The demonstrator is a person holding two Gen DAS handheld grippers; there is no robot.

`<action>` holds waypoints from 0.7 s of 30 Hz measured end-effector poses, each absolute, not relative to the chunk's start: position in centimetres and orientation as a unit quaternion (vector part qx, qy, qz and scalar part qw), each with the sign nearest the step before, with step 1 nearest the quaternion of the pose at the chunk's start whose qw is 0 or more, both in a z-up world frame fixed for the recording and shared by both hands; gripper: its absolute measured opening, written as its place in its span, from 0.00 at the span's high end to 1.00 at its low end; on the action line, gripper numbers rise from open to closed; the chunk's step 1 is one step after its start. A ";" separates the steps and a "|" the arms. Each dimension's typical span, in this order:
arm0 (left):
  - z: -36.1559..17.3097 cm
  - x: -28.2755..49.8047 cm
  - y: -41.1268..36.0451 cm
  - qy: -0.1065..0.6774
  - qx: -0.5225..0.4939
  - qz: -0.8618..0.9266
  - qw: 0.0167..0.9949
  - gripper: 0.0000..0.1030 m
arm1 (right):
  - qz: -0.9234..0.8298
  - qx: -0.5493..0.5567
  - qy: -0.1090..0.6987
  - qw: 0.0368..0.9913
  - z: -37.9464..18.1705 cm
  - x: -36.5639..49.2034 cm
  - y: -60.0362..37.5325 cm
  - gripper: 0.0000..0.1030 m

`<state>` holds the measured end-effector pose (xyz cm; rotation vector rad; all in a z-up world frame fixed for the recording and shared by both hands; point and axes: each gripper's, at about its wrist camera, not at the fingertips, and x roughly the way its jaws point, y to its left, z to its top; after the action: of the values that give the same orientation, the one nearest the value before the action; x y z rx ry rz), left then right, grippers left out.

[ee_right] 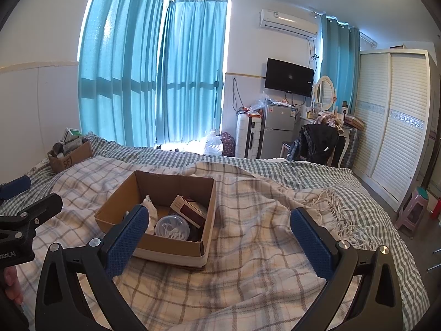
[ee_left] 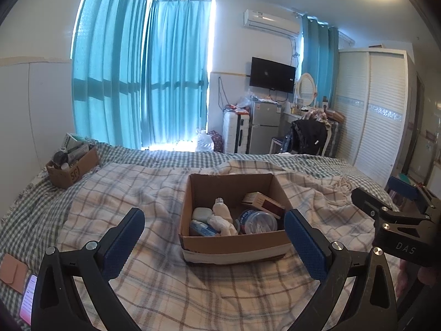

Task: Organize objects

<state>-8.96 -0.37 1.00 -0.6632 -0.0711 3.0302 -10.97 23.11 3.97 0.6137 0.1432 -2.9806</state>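
Two cardboard boxes stand on the plaid blanket that covers the bed. The nearer open cardboard box sits mid-bed straight ahead of the left gripper; the smaller box, marked with handwritten letters, stands well apart at the far left by the wall, packed with small items.

Contents of the nearer box, by size: a round clear-lidded container at the front right; a flat red-and-white carton leaning on the right wall, long axis running from rear left to front right; a crumpled white cloth bundle in the middle, long axis running front to back; a blue-and-white packet at the front left; a small white case behind it.

Both tools hover above the blanket. The left gripper is spread wide and holds nothing. The right gripper, also spread wide and holding nothing, sits to the right of the box.

Assessment: this arrangement fits either items gathered into the box or items awaiting removal; the pictures do not settle which. Any grasp inside should come from above, jaws set across an item's short side, clear of the walls. The blanket is soft, so the box may shift if pushed.
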 end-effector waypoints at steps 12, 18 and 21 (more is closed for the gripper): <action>0.9 -9.0 -0.3 -0.016 -0.217 0.976 0.010 0.00 | -0.977 0.201 0.046 0.049 4.1 -10.9 23.1 0.00; 0.9 -9.0 0.1 -0.003 -0.217 0.976 0.016 0.00 | -0.977 0.203 0.045 0.050 4.1 -10.9 23.2 0.00; 0.9 -9.0 0.3 0.003 -0.215 0.977 0.013 0.00 | -0.977 0.204 0.045 0.050 4.1 -11.0 23.2 0.00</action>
<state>-8.95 0.32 0.85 -0.6701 0.0080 3.0423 -10.95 23.21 4.10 0.6211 0.1363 -2.9747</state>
